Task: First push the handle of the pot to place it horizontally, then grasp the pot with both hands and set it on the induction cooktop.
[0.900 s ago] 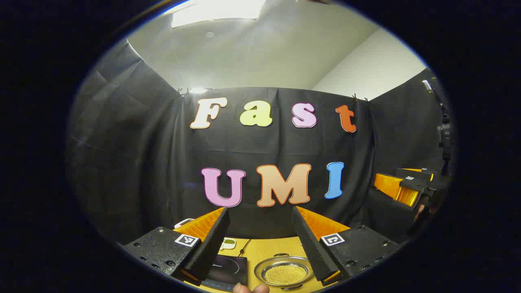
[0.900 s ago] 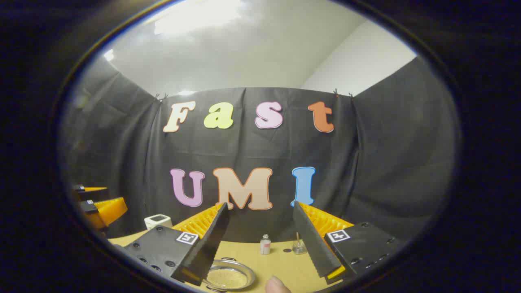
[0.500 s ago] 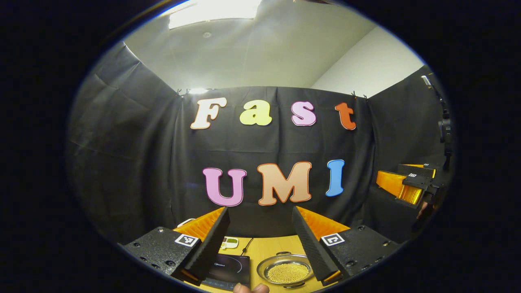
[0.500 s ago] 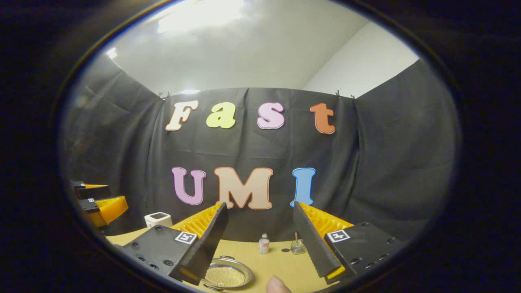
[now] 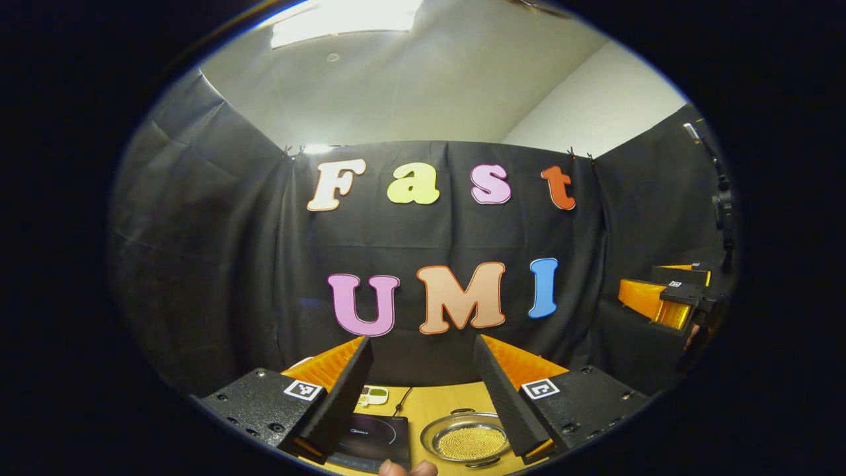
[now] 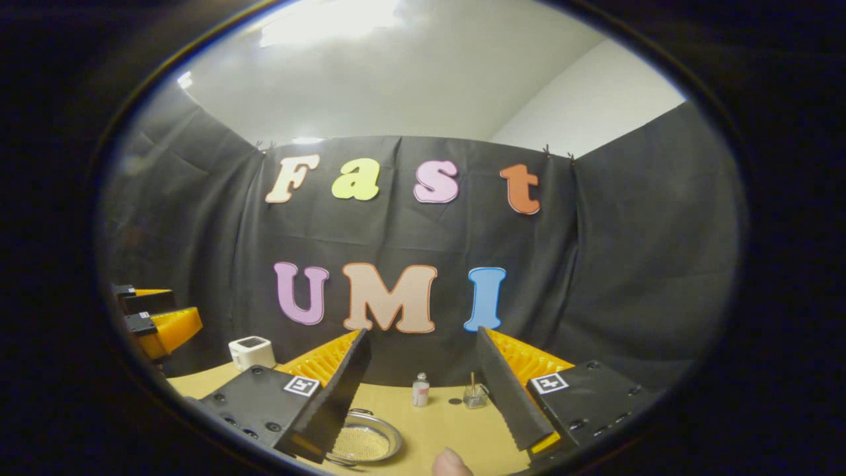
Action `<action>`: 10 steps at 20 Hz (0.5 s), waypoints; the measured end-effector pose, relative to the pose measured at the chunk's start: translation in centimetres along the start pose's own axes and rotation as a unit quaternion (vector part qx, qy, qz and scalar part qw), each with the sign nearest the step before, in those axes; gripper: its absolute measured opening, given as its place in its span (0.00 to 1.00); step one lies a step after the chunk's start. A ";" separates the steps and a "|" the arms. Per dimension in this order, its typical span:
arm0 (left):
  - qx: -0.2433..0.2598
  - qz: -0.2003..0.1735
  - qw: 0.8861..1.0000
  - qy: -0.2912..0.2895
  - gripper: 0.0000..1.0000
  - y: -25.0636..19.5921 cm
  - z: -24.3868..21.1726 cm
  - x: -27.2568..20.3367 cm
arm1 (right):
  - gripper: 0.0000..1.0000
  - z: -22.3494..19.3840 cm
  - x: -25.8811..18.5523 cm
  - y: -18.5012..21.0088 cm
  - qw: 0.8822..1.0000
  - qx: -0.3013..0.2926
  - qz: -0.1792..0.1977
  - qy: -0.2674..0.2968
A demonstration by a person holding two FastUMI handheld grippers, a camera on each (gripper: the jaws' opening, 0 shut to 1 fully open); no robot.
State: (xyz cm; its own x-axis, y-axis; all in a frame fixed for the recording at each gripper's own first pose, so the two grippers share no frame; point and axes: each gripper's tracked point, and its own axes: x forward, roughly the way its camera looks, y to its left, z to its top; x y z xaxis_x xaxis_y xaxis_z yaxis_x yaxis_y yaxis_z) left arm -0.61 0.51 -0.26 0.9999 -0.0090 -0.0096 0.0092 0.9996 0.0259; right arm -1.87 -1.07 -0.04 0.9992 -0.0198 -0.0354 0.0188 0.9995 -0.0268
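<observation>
A shallow steel pot [image 5: 468, 439] holding small yellow grains sits on the wooden table [image 5: 423, 403], low in the left gripper view. One loop handle points toward the far side and one toward me. The black induction cooktop [image 5: 370, 437] lies just left of the pot. My left gripper [image 5: 422, 341] hangs open above them with nothing between its fingers. In the right gripper view the pot [image 6: 362, 441] lies behind the left finger [image 6: 330, 403], and my right gripper [image 6: 423, 332] is open and empty too. Each gripper also appears at the side of the other's view, the right one [image 5: 667, 297] and the left one [image 6: 155, 320].
A small white box [image 6: 251, 352] stands at the table's back left. Near the back wall stand a little bottle [image 6: 420, 390] and a glass jar [image 6: 474, 395] with a stick. A white device [image 5: 374, 395] and a cable lie behind the cooktop. A thumb [image 6: 449, 463] shows at the bottom edge.
Both views have tipped slightly downward, so more of the table shows and the pot sits a little higher in the frames. Both grippers stay open and nothing has been touched.
</observation>
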 end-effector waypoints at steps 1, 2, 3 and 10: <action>0.001 0.000 1.000 -0.001 0.92 0.0 -0.1 0.0 | 0.99 -0.1 0.0 0.0 1.000 -0.002 0.001 0.001; 0.001 0.000 1.000 -0.003 0.92 0.0 0.1 0.0 | 0.99 -0.4 -0.1 0.2 1.000 -0.004 0.002 0.005; 0.002 0.000 1.000 -0.004 0.92 0.1 0.1 0.0 | 0.96 -0.6 -0.1 0.3 1.000 -0.005 0.001 0.008; 0.017 0.011 1.000 -0.007 0.94 2.3 0.1 -0.8 | 0.96 -1.5 0.6 3.0 1.000 -0.004 0.019 0.018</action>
State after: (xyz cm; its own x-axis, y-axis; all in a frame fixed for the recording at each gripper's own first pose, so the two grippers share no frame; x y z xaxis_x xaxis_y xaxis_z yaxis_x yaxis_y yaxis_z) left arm -1.43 2.83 -0.11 0.9999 0.0117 0.0052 -0.0120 0.9981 0.0608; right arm -1.23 1.92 -1.63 0.9972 0.0166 -0.0731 -0.0190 0.9993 -0.0331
